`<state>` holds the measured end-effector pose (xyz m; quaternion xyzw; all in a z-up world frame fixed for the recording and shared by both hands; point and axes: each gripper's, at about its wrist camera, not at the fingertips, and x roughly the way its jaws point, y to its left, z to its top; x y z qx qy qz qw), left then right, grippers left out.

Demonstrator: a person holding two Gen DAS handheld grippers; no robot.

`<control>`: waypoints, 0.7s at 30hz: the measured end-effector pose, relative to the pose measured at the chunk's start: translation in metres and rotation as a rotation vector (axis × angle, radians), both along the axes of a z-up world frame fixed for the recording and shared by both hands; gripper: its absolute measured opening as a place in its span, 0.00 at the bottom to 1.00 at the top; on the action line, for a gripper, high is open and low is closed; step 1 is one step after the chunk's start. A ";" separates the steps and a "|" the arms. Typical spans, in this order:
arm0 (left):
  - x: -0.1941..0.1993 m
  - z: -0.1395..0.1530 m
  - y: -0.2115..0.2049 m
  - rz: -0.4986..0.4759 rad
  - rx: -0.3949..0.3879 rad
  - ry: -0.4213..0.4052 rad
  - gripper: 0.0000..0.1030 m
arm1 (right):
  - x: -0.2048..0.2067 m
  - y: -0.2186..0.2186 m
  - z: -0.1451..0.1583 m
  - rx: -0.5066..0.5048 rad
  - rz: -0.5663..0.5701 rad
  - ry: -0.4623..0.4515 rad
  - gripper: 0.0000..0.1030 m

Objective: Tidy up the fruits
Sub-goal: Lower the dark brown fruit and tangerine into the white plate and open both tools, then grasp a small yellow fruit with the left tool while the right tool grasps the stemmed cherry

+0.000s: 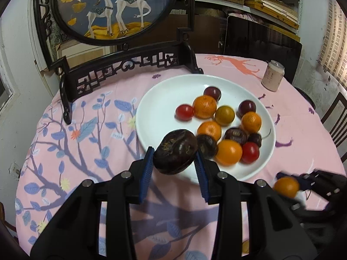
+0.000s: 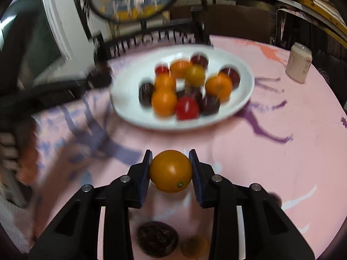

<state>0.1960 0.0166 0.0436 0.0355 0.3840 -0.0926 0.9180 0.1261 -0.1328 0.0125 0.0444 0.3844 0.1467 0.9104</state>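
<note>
A: Carrying two fruits at once here. The left gripper [image 1: 175, 159] has its fingers [image 1: 145, 169] pinching a dark wrinkled passion fruit [image 1: 176, 151], hanging just over the near rim of the white plate [image 1: 156, 108]. The right gripper [image 2: 170, 171] is clamped on an orange [image 2: 170, 170] above the pink tabletop [image 2: 271, 151], short of the plate.

B: Makes sense, the plate's where the pile of oranges, plums and cherry tomatoes sits, so I'd guess both are headed there. Why grip from the sides?

A: Round stuff, so squeezing across the middle keeps it from rolling out, I think. The passion fruit is a squashed oval, long axis running roughly finger to finger, tilted up toward the right. The orange has no real long axis; its stem dimple faces down toward the camera.

B: Anything left over?

A: Another dark passion fruit [image 2: 157, 239] and a smaller brownish fruit [image 2: 194, 246] on the tabletop under the right gripper.
</note>
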 end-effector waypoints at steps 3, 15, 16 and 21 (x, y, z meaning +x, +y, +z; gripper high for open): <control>0.015 0.001 -0.009 -0.001 0.024 -0.004 0.37 | 0.022 -0.007 0.025 0.038 -0.061 -0.055 0.34; 0.025 -0.008 0.000 0.044 0.002 -0.022 0.67 | 0.042 -0.040 0.027 0.141 -0.158 -0.123 0.62; 0.020 -0.006 -0.001 0.042 0.015 -0.032 0.74 | 0.037 -0.043 0.029 0.144 -0.161 -0.128 0.64; -0.007 -0.013 -0.003 0.038 0.092 -0.071 0.83 | 0.014 -0.051 0.027 0.180 -0.151 -0.100 0.76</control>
